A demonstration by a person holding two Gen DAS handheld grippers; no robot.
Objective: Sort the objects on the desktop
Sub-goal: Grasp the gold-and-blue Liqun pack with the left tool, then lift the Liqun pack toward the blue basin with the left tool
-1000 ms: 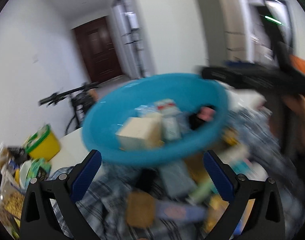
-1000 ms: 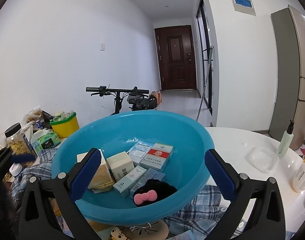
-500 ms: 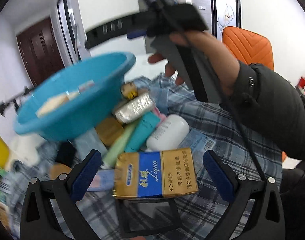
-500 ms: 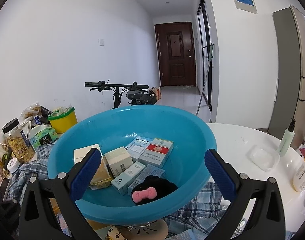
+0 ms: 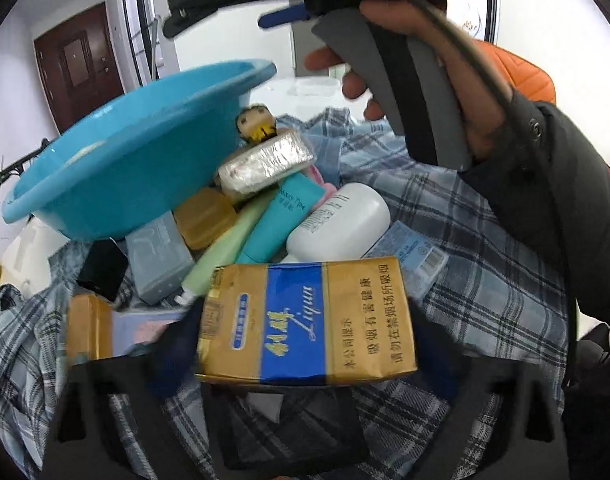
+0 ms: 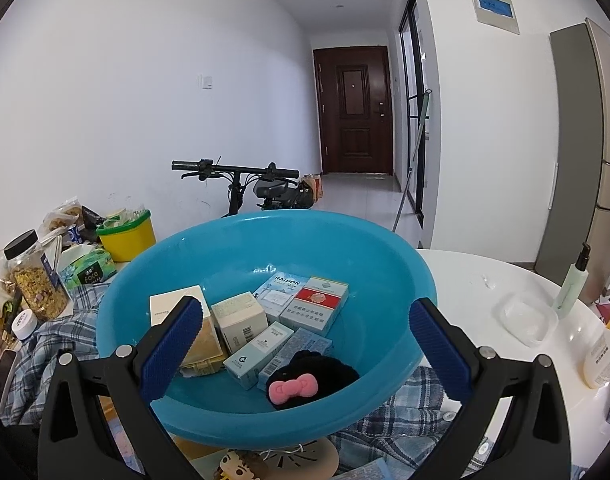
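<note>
A gold and blue cigarette pack (image 5: 305, 324) lies on the plaid cloth (image 5: 485, 280) right in front of my left gripper (image 5: 305, 344). The blurred fingers (image 5: 177, 344) stand at its two short ends; contact is unclear. Behind it lies a pile: white bottle (image 5: 339, 220), teal tube (image 5: 281, 216), foil packet (image 5: 265, 164). The blue basin (image 6: 265, 320) holds several small boxes and a black hair clip with a pink bow (image 6: 293, 388). My right gripper (image 6: 301, 332) is open and empty, hovering over the basin's near side.
The basin also shows in the left wrist view (image 5: 125, 160), tilted on the pile. A yellow tub (image 6: 127, 236), snack jar (image 6: 37, 276) and phone (image 6: 1, 372) stand at the left. A clear dish (image 6: 525, 320) and pump bottles (image 6: 571, 280) sit on the white table at right.
My left gripper swung from the basin down to the cigarette pack, and its fingers have closed in toward the pack's ends. The right gripper stayed over the basin, nearly still.
</note>
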